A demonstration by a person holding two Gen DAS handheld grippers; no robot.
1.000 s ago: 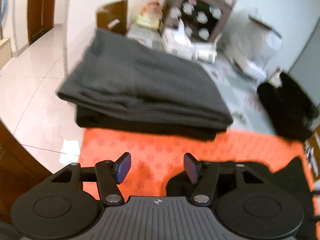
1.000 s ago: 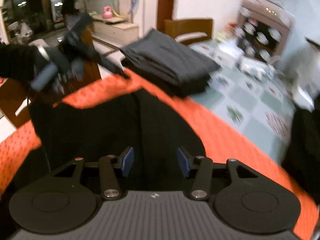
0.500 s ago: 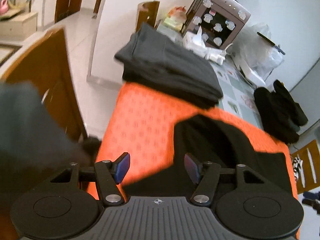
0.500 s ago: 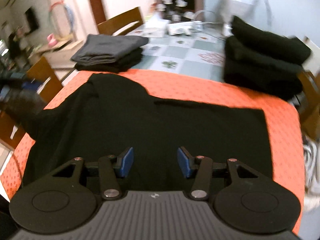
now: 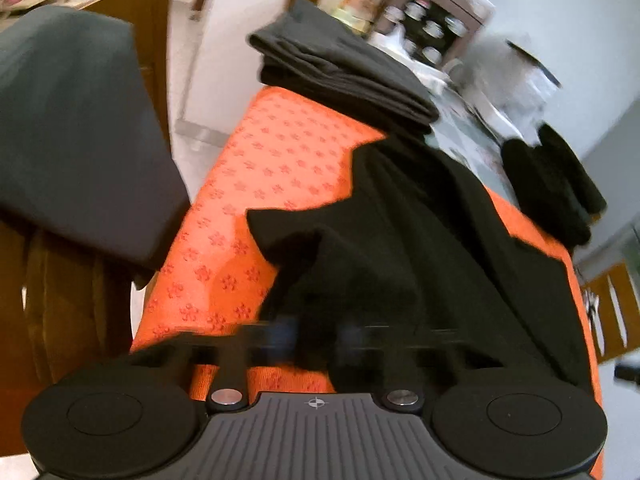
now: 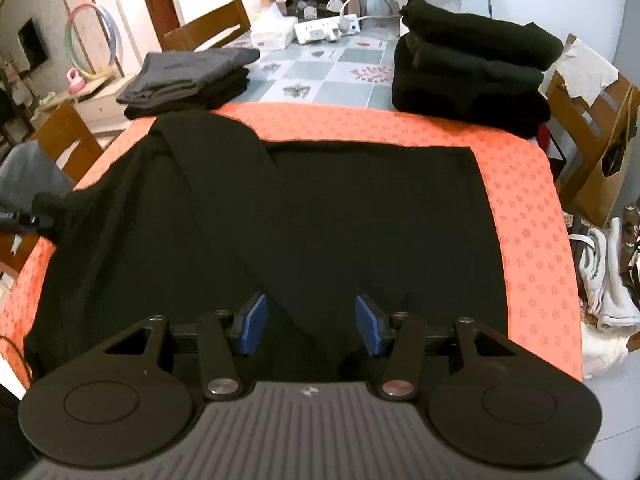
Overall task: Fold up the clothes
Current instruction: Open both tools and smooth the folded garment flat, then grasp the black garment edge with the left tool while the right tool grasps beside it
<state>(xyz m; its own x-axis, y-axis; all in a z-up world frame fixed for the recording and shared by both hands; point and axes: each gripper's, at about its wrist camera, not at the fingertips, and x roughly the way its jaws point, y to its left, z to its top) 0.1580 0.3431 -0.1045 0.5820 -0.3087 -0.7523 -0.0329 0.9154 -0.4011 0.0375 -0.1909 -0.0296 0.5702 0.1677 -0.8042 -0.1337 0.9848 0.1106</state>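
Jaws on the right gripper [image 6: 310,326] stand wide apart, their blue pads flat and rectangular, with nothing between them but the black garment [image 6: 304,216] lying below and ahead. On the left gripper [image 5: 316,340] the jaws are smeared by motion blur; the blue pads seem a little apart, with dark cloth at or between them, and whether they pinch it cannot be told.

The black garment is a soft, matte knit spread over an orange cloth [image 6: 520,216] printed with small red flower-like marks. Ahead of the right jaws its far edge runs straight and its right edge falls in a clean line, giving that half a flat, squared shape. To the left of those jaws the fabric is rumpled, with long diagonal creases and a rounded hump near the far corner. In the left wrist view the same garment [image 5: 420,248] rises in loose ridges just ahead of the jaws, one pointed flap jutting leftward over the orange cloth [image 5: 272,168].

Beyond the left jaws sits a folded grey stack [image 5: 344,76] with soft rounded edges. Beyond the right jaws, to the right, stands a taller pile of folded black clothes [image 6: 472,68] on a tiled-pattern tabletop [image 6: 336,72]. Grey fabric [image 5: 76,132] drapes over a wooden chair [image 5: 68,308] left of the left jaws.
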